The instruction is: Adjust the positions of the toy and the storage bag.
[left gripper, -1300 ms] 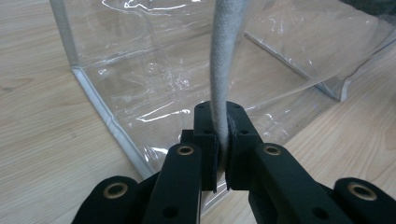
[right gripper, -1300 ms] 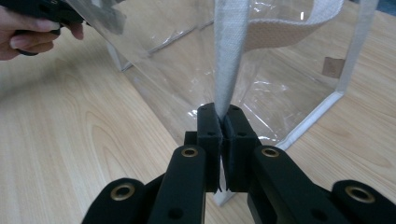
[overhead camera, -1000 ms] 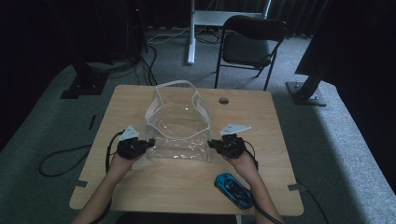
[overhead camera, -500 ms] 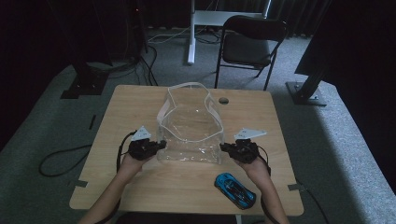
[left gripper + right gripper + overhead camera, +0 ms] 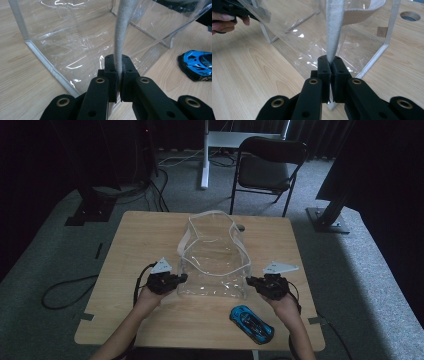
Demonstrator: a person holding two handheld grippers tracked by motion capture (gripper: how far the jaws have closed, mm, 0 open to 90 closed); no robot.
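Observation:
A clear plastic bag (image 5: 215,265) with white fabric trim stands upright on the wooden table (image 5: 140,245), its mouth open. My left gripper (image 5: 181,278) is shut on the white strap (image 5: 121,37) at the bag's near left edge; the left gripper view shows the jaws (image 5: 118,75) pinching it. My right gripper (image 5: 250,281) is shut on the white strap (image 5: 334,30) at the bag's near right edge, clamped between its jaws (image 5: 331,72). A blue toy car (image 5: 251,323) lies on the table near the front right, also in the left gripper view (image 5: 197,63).
A round hole (image 5: 241,227) in the tabletop lies just behind the bag. A black folding chair (image 5: 267,167) stands beyond the table's far edge. Cables run across the floor (image 5: 65,292) at the left. The other hand (image 5: 224,17) is at the top left of the right gripper view.
Both grippers have shifted to the right and slightly toward me, carrying the bag with them. The bag now stands taller with its mouth spread between them.

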